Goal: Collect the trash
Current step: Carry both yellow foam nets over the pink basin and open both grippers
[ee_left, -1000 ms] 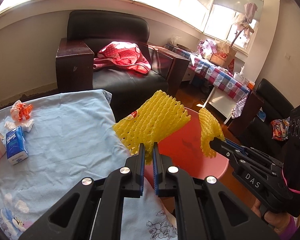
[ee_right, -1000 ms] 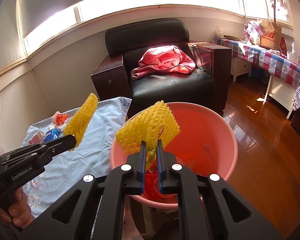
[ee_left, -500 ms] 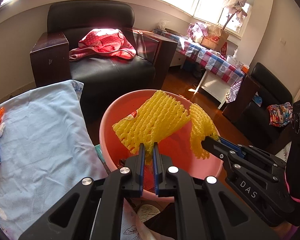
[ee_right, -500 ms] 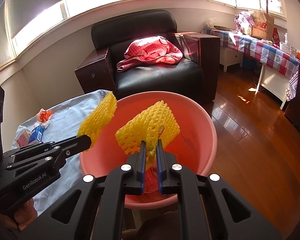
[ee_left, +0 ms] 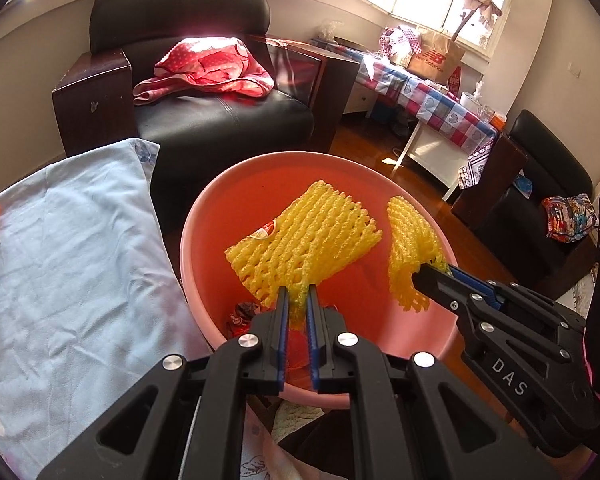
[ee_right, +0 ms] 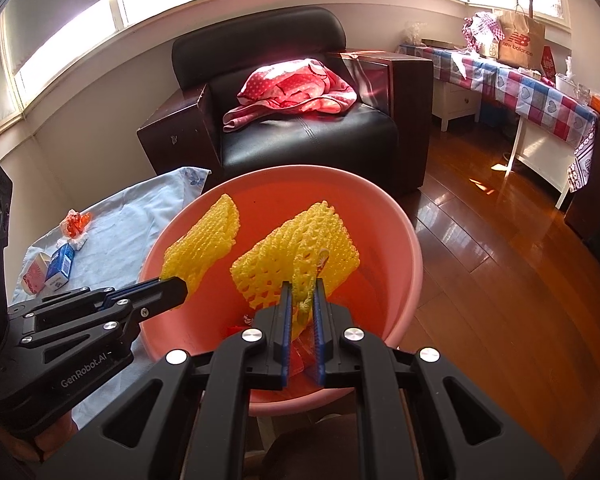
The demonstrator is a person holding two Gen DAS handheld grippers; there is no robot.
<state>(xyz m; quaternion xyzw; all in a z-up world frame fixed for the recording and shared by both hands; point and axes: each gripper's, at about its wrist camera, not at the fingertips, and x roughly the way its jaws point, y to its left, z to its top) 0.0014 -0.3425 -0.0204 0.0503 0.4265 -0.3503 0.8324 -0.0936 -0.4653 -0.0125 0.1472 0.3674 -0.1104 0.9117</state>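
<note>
At about nine o'clock, a blue tissue pack (ee_right: 61,266) and an orange wrapper (ee_right: 75,224) are lying on the bench (ee_left: 76,264) under its pale blue cloth. The left tool (ee_left: 296,300) is clamping one yellow foam net (ee_left: 304,246) over the pink basin (ee_left: 228,200), where crumpled wrappers (ee_left: 242,314) are resting at the bottom near six o'clock. Toward three o'clock, the right tool (ee_right: 302,294) is pinching a second yellow foam net (ee_right: 300,256) above the same basin, just beside the first.
</note>
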